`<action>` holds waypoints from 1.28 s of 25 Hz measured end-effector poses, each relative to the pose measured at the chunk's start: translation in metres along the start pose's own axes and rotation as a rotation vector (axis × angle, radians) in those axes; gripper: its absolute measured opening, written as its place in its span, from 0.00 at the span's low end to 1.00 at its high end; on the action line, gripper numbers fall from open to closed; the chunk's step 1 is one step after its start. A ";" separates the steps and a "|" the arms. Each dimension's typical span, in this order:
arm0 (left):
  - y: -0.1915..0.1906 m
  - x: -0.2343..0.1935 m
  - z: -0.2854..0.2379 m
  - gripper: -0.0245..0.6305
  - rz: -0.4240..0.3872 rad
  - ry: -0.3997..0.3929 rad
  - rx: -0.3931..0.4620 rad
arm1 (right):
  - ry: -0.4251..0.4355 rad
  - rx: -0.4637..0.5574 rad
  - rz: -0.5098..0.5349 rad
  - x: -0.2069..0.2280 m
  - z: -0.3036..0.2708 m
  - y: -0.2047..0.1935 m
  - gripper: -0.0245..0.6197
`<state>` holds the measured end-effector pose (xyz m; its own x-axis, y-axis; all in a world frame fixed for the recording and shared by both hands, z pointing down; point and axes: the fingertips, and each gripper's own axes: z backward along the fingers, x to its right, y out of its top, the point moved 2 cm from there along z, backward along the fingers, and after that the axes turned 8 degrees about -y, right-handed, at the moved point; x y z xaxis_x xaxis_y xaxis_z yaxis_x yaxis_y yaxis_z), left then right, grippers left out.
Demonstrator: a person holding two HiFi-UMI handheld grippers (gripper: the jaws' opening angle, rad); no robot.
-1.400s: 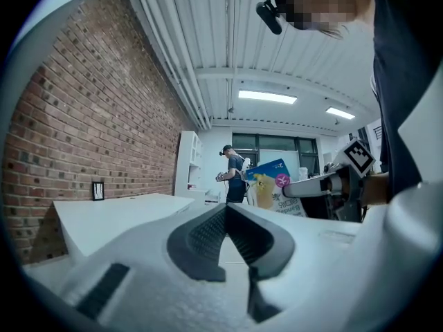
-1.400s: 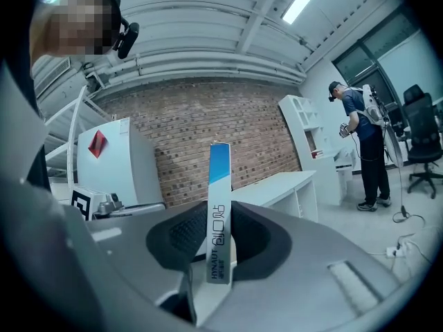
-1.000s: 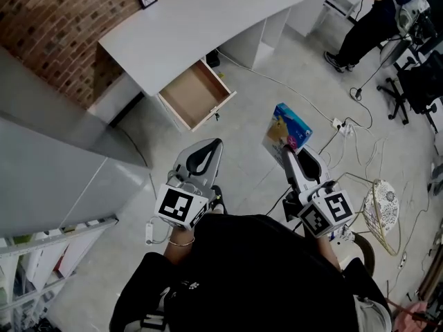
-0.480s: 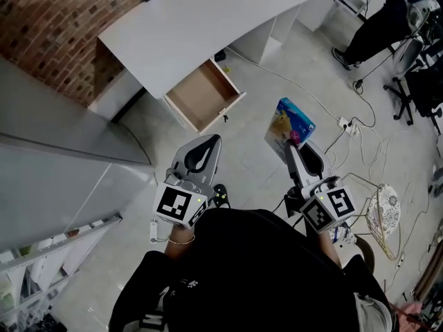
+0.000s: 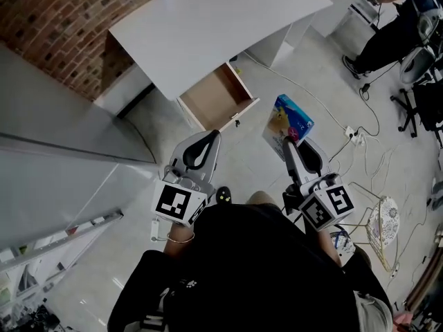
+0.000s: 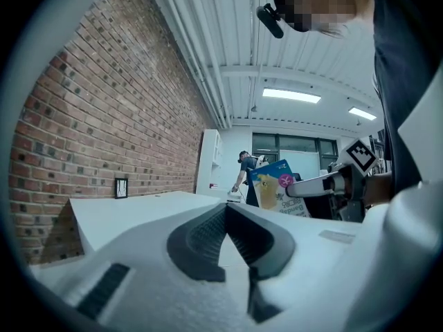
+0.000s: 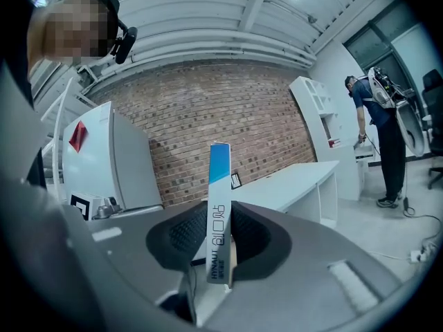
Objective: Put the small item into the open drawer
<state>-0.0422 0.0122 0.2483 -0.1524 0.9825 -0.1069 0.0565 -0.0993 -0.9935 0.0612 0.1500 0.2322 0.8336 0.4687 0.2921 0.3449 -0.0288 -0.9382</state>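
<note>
Carry leg, not at the drop yet. The right gripper [image 5: 288, 151] is clamped on the box [image 5: 288, 122], jaws pressing its two broad faces near the bottom edge, so most of the box sticks up and out past the tips. It's in the air, out in front of the person and well short of the drawer [image 5: 216, 99], which hangs open under the white desk [image 5: 208, 26], off to the left of the box in the head view. The left gripper [image 5: 212, 138] is closed with nothing in it. To do this well, I'd hold the squeeze as is: a low grip on a tall thin carton will likely let it pivot if the pressure eases. Bring it over the middle of the drawer, tip it towards flat, get it low inside the walls, then let go. Keep the spare gripper off the drawer front so the drawer doesn't get nudged shut. The box is a slim flat carton: blue and yellow face with a pink round spot, and a white narrow edge with a blue top band and dark lettering down it.
</note>
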 end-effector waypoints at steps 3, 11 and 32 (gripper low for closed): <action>-0.001 -0.005 0.004 0.03 -0.002 0.027 0.004 | 0.023 -0.009 0.000 -0.001 -0.010 0.000 0.20; 0.002 -0.028 0.001 0.03 0.007 0.154 0.020 | 0.134 -0.052 0.022 0.006 -0.052 0.007 0.20; 0.031 -0.069 -0.070 0.03 -0.031 0.552 0.033 | 0.530 -0.140 0.097 0.056 -0.182 0.060 0.20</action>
<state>0.0393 -0.0475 0.2273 0.3873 0.9206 -0.0493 0.0283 -0.0654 -0.9975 0.2071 0.0144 0.2262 0.9549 -0.0489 0.2930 0.2798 -0.1838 -0.9423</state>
